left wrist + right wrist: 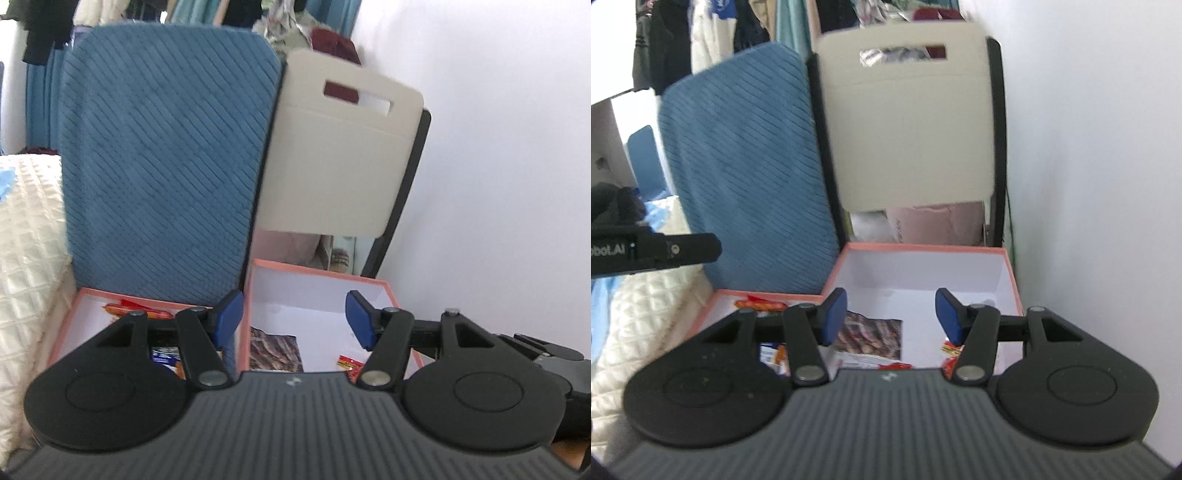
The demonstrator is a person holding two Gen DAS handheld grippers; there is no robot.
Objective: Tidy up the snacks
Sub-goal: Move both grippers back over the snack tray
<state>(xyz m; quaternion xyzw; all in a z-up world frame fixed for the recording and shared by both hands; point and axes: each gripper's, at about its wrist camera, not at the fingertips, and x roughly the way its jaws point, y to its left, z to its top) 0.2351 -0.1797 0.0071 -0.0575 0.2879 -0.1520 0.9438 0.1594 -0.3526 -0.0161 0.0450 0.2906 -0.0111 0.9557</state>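
Dark snack packet (871, 334), red packets (951, 350) inside right box (923, 252).

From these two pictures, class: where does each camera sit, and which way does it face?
Left wrist: sits behind the open left gripper, facing down-forward at two pink-rimmed boxes; the right gripper's side shows at right.
Right wrist: behind the open right gripper, same boxes; the left gripper's side shows at left.
Shared: boxes, blue cushion, beige chair back.

Left box (70, 325) contents mostly hidden behind gripper linkage; snack packets (951, 356) half covered, labels unreadable; background clothes (701, 33) blurred.
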